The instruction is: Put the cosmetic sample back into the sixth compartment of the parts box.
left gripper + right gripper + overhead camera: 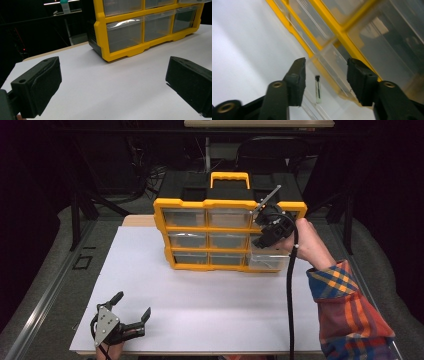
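- Dark surroundings ring a white tabletop [200, 315], with cables and a chair frame dim in the shadows behind it.
- On the far half of the table stands a yellow drawer organiser [227, 227] with a black body, a carry handle [229, 179] on top and three rows of clear plastic drawers. It looks bulky but fairly light, and could slide on the smooth board if a drawer is tugged hard.
- Its bottom-right drawer [267, 260] is pulled partly out toward the person. The thin clear walls look stiff yet brittle and slippery; I judge the front lip the best place to grip, square on and gently, with a straight push or pull along its runners.
- Just above that open drawer is the right gripper [265, 234], held by a hand in a plaid sleeve [350, 310]. Its jaws stand partly apart and hold nothing.
- Near the front left edge of the table rests the left gripper [131, 315], jaws spread wide and empty, well apart from the organiser.
- Inside the open drawer lies a small glass vial [318, 89] with a dark cap, seen between the right gripper's jaws but untouched. It looks light, smooth, fragile and apt to roll, so its mid-body is the place to pinch softly.
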The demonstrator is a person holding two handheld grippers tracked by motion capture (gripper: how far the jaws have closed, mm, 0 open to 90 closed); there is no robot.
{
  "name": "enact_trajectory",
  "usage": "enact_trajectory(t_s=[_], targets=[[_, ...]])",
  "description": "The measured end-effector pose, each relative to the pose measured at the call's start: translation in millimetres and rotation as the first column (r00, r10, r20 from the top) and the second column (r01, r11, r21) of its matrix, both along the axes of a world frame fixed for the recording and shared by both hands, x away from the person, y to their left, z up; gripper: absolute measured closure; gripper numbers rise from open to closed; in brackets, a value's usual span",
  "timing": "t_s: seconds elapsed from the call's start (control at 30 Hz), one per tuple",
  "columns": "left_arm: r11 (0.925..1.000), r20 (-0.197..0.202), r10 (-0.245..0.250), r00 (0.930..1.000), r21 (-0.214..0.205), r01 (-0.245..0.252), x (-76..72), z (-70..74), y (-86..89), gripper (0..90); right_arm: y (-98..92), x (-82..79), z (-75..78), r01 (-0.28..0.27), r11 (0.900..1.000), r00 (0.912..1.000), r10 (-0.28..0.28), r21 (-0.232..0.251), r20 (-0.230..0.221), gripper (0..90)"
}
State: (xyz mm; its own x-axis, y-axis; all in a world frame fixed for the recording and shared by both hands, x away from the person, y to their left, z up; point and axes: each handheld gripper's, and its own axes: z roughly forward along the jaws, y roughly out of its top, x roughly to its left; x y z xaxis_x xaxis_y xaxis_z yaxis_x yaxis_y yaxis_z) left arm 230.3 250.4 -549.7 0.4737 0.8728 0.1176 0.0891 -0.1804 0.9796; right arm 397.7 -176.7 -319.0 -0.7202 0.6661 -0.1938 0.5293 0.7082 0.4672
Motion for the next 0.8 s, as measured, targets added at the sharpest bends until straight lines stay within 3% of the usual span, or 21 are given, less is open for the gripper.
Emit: enact_trajectory(t_s=[0.33,0.8], targets=[[1.0000,-0.001,-0.001,1.0000,0.001,0.001,-0.4,0.1,-0.1,0.2,28.5,-2.0,-5.1,-0.040,0.9986,0.9991,0.040,0.033,0.016,21.3],[1.0000,0.000,-0.002,1.0000,0.000,0.002,-0.9,0.2,0.1,0.2,74.6,-9.0,-23.1,-0.125,0.9871,0.9915,0.120,0.101,0.049,5.6]])
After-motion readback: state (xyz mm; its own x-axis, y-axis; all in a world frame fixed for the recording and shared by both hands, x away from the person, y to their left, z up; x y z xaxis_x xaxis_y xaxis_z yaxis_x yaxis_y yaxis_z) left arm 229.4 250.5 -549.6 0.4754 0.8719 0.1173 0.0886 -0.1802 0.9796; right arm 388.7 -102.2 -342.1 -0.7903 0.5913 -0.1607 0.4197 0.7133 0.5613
